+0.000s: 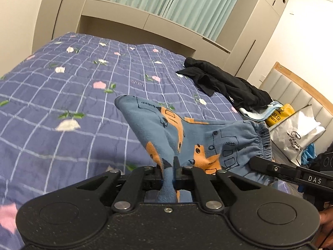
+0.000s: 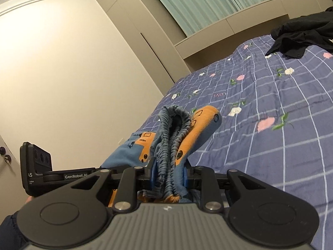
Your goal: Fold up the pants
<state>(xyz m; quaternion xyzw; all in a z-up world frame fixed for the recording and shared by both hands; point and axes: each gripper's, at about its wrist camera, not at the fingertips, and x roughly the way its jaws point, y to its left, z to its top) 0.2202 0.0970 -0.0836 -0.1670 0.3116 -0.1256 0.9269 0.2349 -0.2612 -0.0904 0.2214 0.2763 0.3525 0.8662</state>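
Small blue pants (image 1: pixel 187 137) with orange vehicle prints are held up above the bed between both grippers. My left gripper (image 1: pixel 169 166) is shut on a bunched fold of the blue fabric; the elastic waistband (image 1: pixel 261 139) hangs to its right. My right gripper (image 2: pixel 169 171) is shut on the gathered elastic waistband (image 2: pixel 172 145), and the pants (image 2: pixel 195 131) stick up in front of it. The right gripper's body (image 1: pixel 291 175) shows at the right edge of the left wrist view, and the left gripper's body (image 2: pixel 50 173) at the left of the right wrist view.
The bed has a purple checked quilt (image 1: pixel 72 87) with flowers. A pile of black clothes (image 1: pixel 224 81) lies at its far side, also in the right wrist view (image 2: pixel 303 35). Bags and folded items (image 1: pixel 291 129) sit by the headboard. Beige wardrobes (image 2: pixel 129 31) line the wall.
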